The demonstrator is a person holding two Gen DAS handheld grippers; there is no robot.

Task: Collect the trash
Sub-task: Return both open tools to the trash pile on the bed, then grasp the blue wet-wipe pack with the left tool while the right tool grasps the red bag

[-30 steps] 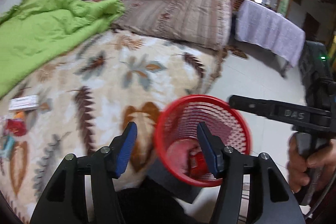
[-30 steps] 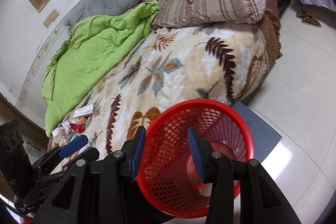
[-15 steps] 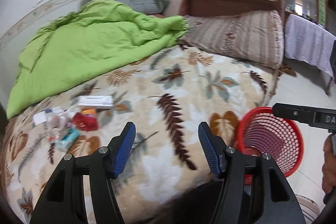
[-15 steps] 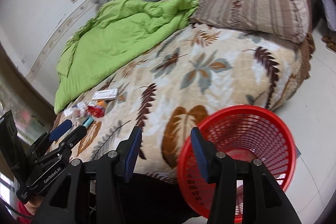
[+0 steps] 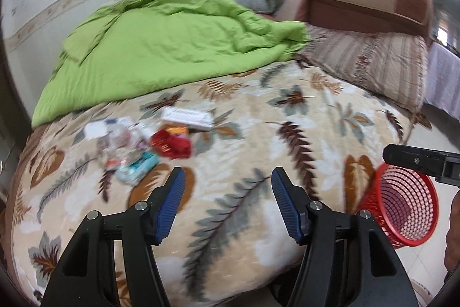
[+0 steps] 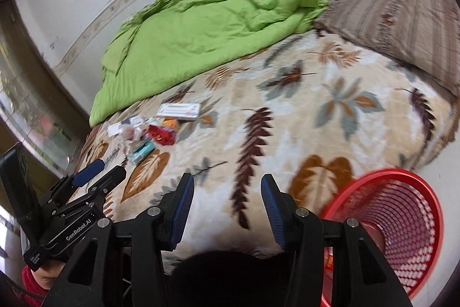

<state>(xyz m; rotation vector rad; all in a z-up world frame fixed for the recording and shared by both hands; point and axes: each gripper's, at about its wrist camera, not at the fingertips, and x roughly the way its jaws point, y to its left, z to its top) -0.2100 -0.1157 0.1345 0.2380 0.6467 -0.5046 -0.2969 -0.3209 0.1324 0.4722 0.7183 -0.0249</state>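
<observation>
Litter (image 5: pixel 169 144) left of the red basket (image 5: pixel 402 209) is being approached by both spread, empty grippers (image 5: pixel 225 202) (image 6: pixel 227 206); reaching comes next.

"GenRobot.AI" on the left gripper (image 6: pixel 99 171) body

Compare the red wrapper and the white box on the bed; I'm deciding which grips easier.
The red wrapper is crumpled and irregular; the white box is flat, rectangular and longer. The wrapper sits in the litter pile; the box lies at its far edge. Both rest untouched on the leaf-print blanket.
</observation>
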